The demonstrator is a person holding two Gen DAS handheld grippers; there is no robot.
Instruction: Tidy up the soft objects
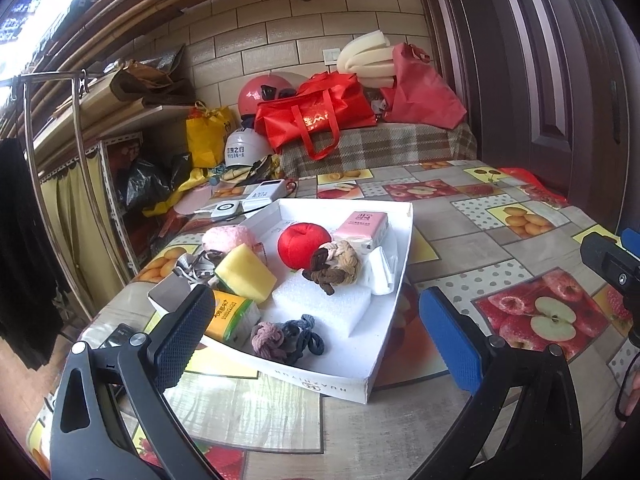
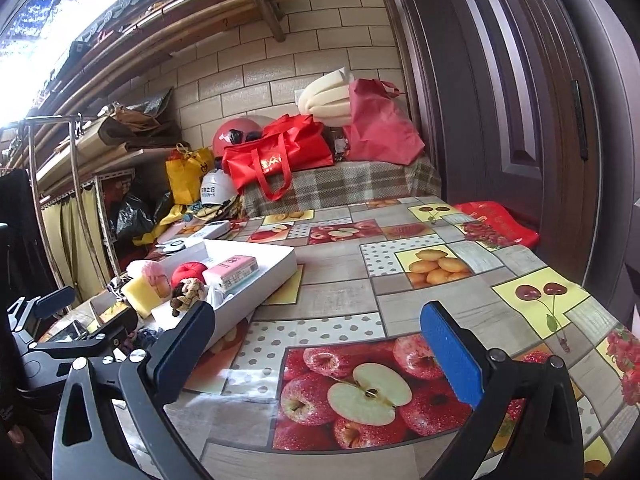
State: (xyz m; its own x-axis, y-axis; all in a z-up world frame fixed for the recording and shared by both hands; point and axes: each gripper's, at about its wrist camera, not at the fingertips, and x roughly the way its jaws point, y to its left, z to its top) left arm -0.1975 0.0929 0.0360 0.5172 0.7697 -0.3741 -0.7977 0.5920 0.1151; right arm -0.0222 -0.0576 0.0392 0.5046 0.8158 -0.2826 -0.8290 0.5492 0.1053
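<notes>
Daylight blown out upper left; strong fisheye bending, dark corners.

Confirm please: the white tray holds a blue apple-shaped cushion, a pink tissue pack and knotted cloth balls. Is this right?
Not quite: the apple-shaped cushion is red, not blue, as the left wrist view shows. The white tray does hold the pink tissue pack and knotted cloth balls.

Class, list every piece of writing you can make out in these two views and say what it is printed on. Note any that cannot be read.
"HUAZHIYUAN", upside down: front wall of the white box.
White Chinese characters: white helmet; too small to read with confidence.
Gold lettering: red bag; blurred.
Print on the pink pack and the orange carton: too small to read.
</notes>
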